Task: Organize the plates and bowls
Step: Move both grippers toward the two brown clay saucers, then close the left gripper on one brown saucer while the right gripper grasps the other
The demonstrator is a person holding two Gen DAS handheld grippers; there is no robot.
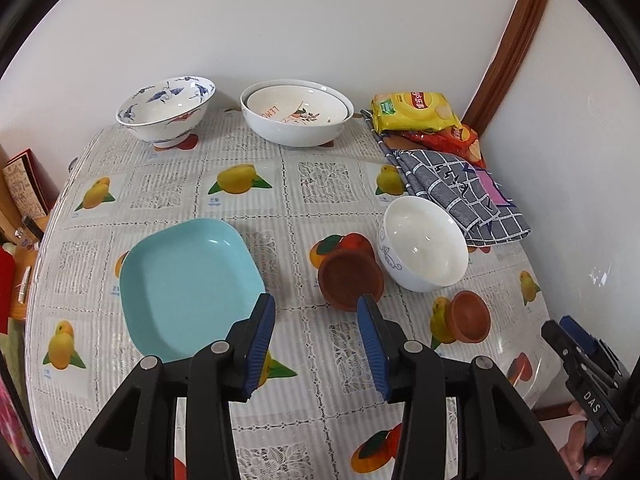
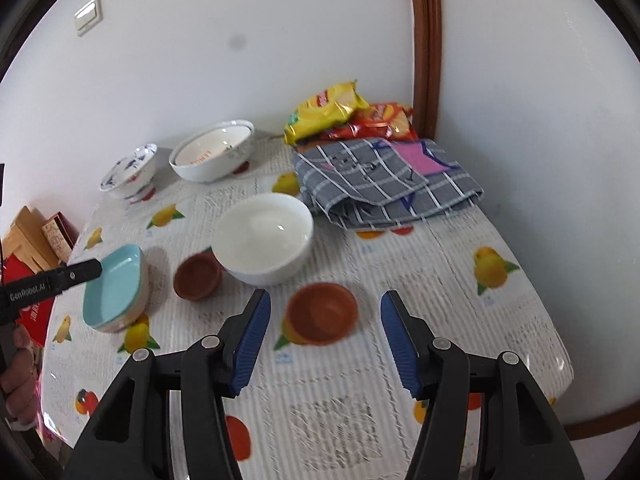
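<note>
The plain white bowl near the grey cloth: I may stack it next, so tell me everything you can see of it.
The white bowl is round, deep and glossy, like glazed ceramic, with a blue scroll pattern on its outer wall. It stands upright and empty on the fruit-print tablecloth. A small brown dish sits close against its side; the folded grey checked cloth lies just behind it. Neither gripper touches it.

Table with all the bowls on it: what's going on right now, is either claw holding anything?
No. A person holds a claw in each hand, and both the left claw and the right claw hang open and empty above the table. The blue square plate, white bowl and two small brown bowls, one by the white bowl and one nearer, sit loose. At the back, a cream bowl is nested in a larger white bowl.
</note>
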